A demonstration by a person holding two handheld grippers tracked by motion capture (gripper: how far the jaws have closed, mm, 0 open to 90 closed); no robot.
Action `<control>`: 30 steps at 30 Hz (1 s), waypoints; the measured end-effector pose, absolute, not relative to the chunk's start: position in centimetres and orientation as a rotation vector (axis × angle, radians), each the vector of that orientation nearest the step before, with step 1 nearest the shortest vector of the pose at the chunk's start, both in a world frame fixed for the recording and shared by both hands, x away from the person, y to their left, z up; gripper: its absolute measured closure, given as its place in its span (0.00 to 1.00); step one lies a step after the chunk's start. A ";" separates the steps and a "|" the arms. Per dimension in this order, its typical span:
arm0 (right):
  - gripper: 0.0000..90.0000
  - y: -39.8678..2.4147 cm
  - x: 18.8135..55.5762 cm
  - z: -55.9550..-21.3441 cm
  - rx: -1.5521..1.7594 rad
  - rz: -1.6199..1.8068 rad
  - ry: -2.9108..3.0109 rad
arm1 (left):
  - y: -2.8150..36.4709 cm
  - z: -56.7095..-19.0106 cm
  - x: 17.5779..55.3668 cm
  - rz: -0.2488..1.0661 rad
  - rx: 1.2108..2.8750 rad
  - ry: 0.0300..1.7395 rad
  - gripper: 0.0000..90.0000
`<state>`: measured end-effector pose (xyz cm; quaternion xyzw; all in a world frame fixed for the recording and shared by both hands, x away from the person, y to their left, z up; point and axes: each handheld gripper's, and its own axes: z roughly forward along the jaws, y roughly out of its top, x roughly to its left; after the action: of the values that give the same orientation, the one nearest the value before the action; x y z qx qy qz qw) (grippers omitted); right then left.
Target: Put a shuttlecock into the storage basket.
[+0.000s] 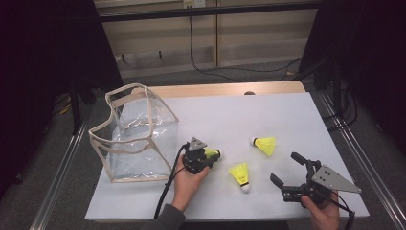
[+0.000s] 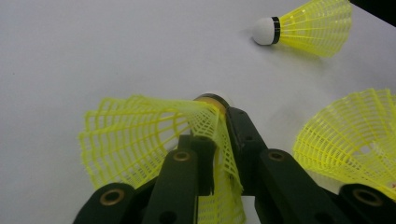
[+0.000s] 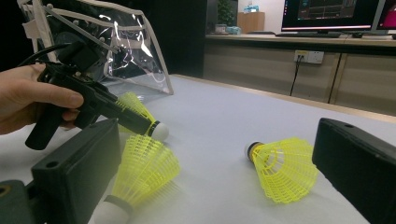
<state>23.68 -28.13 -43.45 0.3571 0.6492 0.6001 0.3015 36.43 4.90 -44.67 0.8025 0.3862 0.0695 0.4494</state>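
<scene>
My left gripper (image 1: 214, 155), at the frame's centre, pinches a yellow shuttlecock (image 2: 154, 135) by its skirt. My right gripper (image 1: 286, 168), lower right, is spread wide, holding nothing.

On the table (image 1: 268, 115) we found the bag (image 1: 136, 136) at the left. Just right of it our left gripper (image 1: 214, 155) pinched one shuttlecock (image 1: 210, 154). A second (image 1: 240, 175) lay right of that, nearer us; a third (image 1: 265, 144) lay farther back. Our right gripper (image 1: 287, 168) hung right of the second.
</scene>
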 end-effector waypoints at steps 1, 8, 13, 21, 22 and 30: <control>0.01 -28.1 23.7 -43.4 0.946 1.592 1.722 | 4.9 -44.6 36.4 0.171 1.982 0.955 0.91; 0.01 -28.2 23.6 -43.4 0.946 1.595 1.723 | 4.6 -43.6 36.4 0.164 1.973 0.951 0.91; 0.01 -28.3 23.7 -43.5 0.948 1.596 1.719 | 4.7 -42.6 36.6 0.179 1.976 0.950 0.91; 0.01 -28.3 23.7 -43.4 0.946 1.594 1.721 | 4.5 -41.0 36.6 0.183 1.994 0.938 0.91; 0.01 -28.3 23.7 -43.5 0.944 1.593 1.723 | 4.5 -40.9 36.6 0.175 1.991 0.938 0.91; 0.01 -28.3 23.7 -43.5 0.948 1.595 1.721 | 4.5 -39.9 36.7 0.159 1.992 0.935 0.91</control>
<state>23.68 -28.28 -43.49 0.3572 0.6487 0.6010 0.3007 36.67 4.50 -39.90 0.8059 0.3782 0.0645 0.4510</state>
